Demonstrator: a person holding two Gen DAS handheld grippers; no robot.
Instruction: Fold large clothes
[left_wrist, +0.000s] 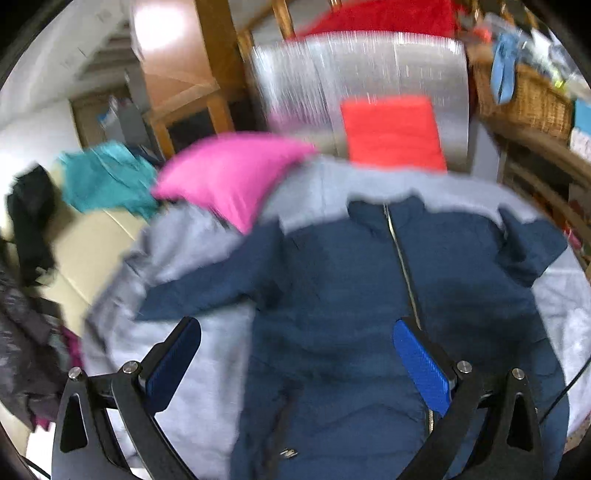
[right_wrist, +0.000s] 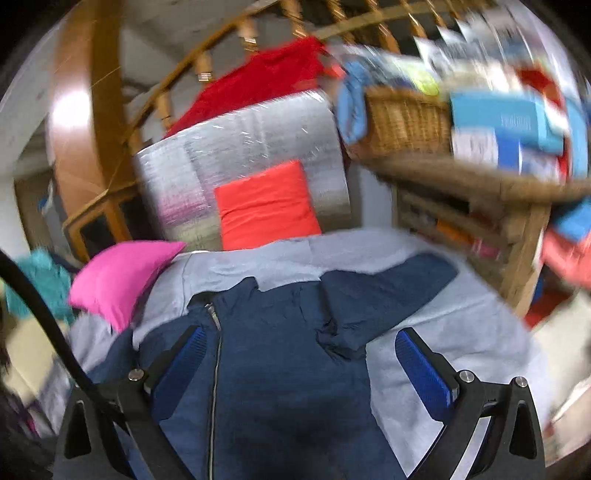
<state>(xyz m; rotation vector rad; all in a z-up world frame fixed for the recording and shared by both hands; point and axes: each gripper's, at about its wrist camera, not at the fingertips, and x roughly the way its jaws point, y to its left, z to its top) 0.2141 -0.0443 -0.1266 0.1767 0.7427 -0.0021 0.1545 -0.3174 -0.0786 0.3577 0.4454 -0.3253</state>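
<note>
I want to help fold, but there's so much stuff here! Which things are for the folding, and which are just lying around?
For the folding:
- blue jacket, spread out zipped on the grey sheet
- left hand-held gripper and right hand-held gripper, both open

Just lying about:
- pink pillow
- orange cushion
- basket
- teal cloth
- red blanket

I see open grey sheet (right_wrist: 454, 332) right of the navy jacket (right_wrist: 280, 369), free to pass. A pink cushion (left_wrist: 229, 177) crowds the far left corner; an orange cushion (right_wrist: 266, 203) blocks the far edge.
</note>
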